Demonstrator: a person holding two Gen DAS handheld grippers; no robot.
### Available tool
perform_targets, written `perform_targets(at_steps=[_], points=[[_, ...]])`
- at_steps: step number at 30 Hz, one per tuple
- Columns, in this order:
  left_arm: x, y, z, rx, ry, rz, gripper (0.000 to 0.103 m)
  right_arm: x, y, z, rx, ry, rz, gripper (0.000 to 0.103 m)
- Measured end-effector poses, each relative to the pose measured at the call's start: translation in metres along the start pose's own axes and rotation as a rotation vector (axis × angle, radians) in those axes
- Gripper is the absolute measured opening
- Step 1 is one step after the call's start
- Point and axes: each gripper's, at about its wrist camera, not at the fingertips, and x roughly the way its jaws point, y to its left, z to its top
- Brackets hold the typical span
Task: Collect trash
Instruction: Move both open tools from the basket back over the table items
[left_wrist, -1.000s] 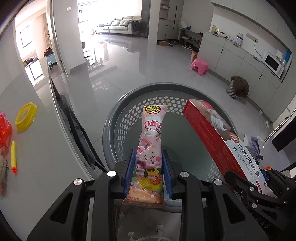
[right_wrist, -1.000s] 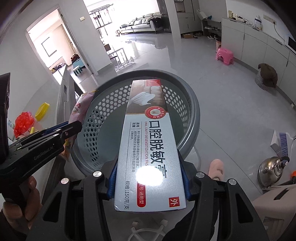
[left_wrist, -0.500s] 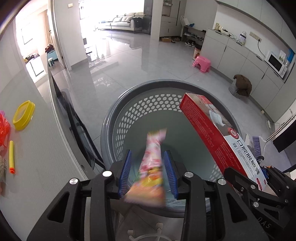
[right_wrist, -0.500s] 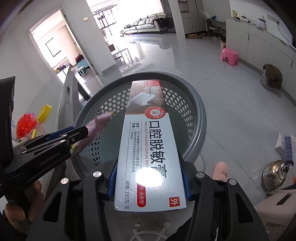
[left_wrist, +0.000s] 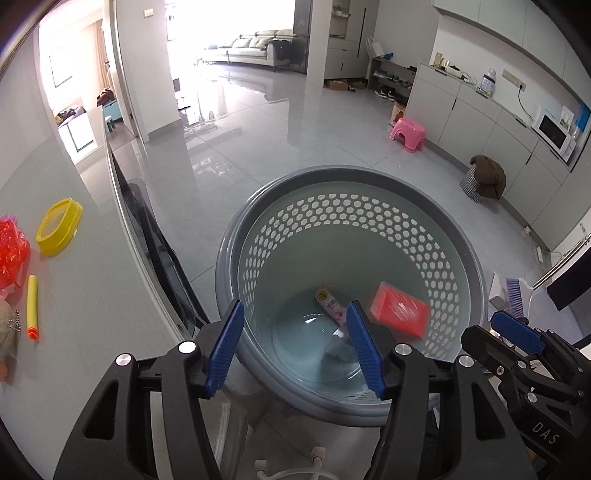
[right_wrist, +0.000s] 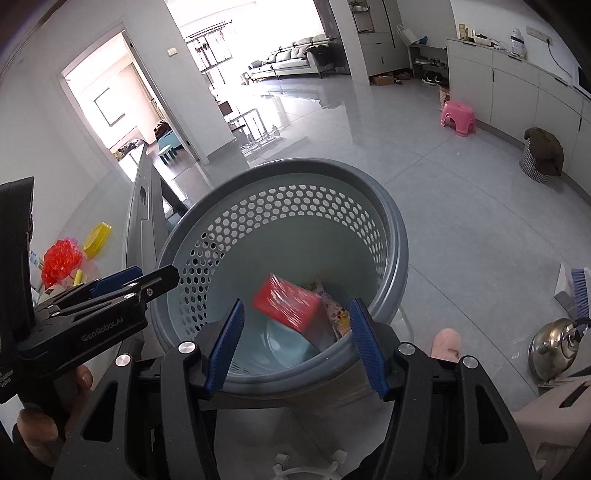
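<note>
Both my grippers are hanging over the grey perforated laundry-style basket (left_wrist: 458, 236) right now. Left gripper (left_wrist: 293, 345) has its jaws spread wide with nothing between the 2 blue pads, and the right gripper (right_wrist: 295, 343) is the same, released and empty.

Count inside the basket: 2 pieces of trash. 1 red toothpaste box (right_wrist: 286, 302), blurry, tilted against the lower wall, and 1 pink snack wrapper (right_wrist: 334, 308) lying just beside it near the bottom. In the left view the wrapper (left_wrist: 330, 304) sits left of the box (left_wrist: 400, 314). The wrapper has a round yellow logo at its top end, but I can't read any text on it or on the box.

Readable stuff: "GenRobot.AI" on the side of my left gripper in the right view, and "DAS" on the right one in the left view.

On the table (left_wrist: 92, 295) left of the basket: 1 yellow ring-shaped lid (left_wrist: 59, 227), 1 red crinkly bag (left_wrist: 11, 251), 1 yellow foam dart with an orange tip (left_wrist: 32, 306).

Floor beyond the basket: 1 pink stool (left_wrist: 407, 133). To the right of the basket, 1 steel kettle (right_wrist: 554, 345).
</note>
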Motion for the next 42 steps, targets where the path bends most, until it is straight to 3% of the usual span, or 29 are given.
perform_targets(at_steps=[20,26,42], points=[[-0.034,0.017,-0.013,-0.032,-0.042,0.012,0.063,-0.026,0.014,-0.009,0.0,-0.054,0.012,0.057],[-0.057,0.02,-0.021,-0.037,-0.075,0.01,0.07,-0.041,0.028,-0.015,-0.028,-0.068,0.017,0.057],[-0.107,0.054,-0.048,-0.094,-0.137,0.048,0.075,-0.06,0.074,-0.033,-0.11,-0.094,0.041,0.06]])
